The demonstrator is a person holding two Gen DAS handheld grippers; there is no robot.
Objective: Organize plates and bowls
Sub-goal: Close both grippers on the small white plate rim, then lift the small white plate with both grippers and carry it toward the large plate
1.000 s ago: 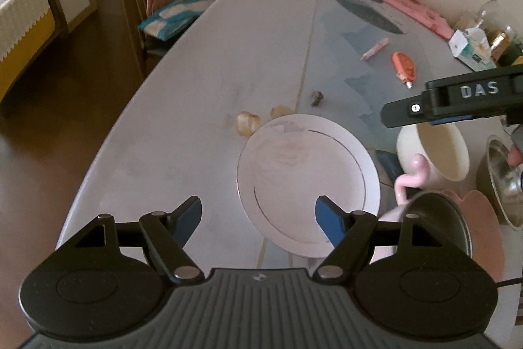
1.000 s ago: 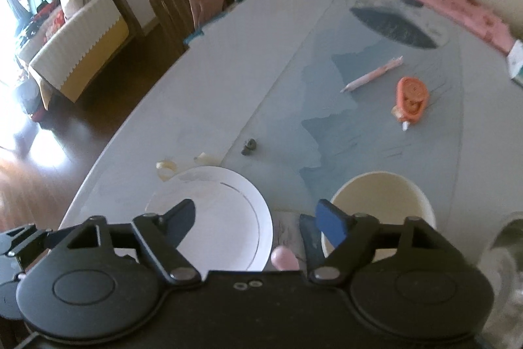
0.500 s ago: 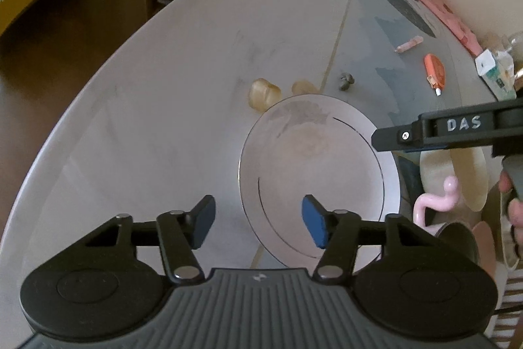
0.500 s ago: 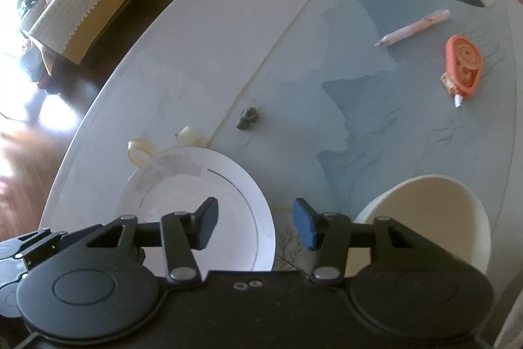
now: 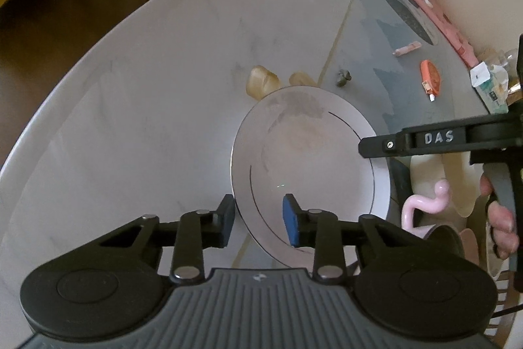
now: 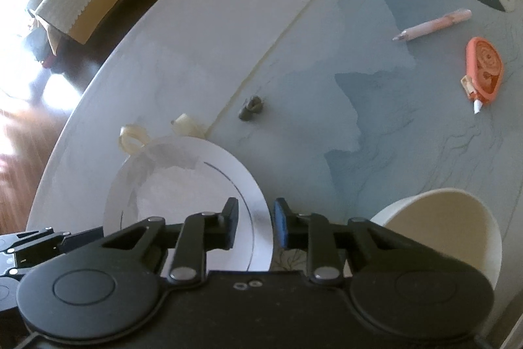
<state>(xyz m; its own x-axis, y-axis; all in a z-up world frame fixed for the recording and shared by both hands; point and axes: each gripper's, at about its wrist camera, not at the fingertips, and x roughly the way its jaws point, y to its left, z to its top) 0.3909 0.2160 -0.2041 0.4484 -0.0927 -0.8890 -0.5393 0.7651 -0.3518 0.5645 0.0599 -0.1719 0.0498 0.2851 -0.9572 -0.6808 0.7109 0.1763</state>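
Left wrist view: the left hand-held gripper (image 5: 258,219) is straddling the near-left rim of the plate (image 5: 310,159), lying at frame centre on the surface (image 5: 147,94), jaws apart and not yet clamped, likely to lift it. The right hand-held gripper (image 6: 254,226), also parted, is bracketing the opposite rim, the bowl (image 6: 451,224) at lower right.

You see a white plate (image 5: 310,165) with a thin dark ring line, a cream bowl (image 6: 451,228), a pink pen (image 6: 434,24), an orange tape dispenser (image 6: 483,69), and a pale grey table (image 5: 147,80) with blue-grey marbling
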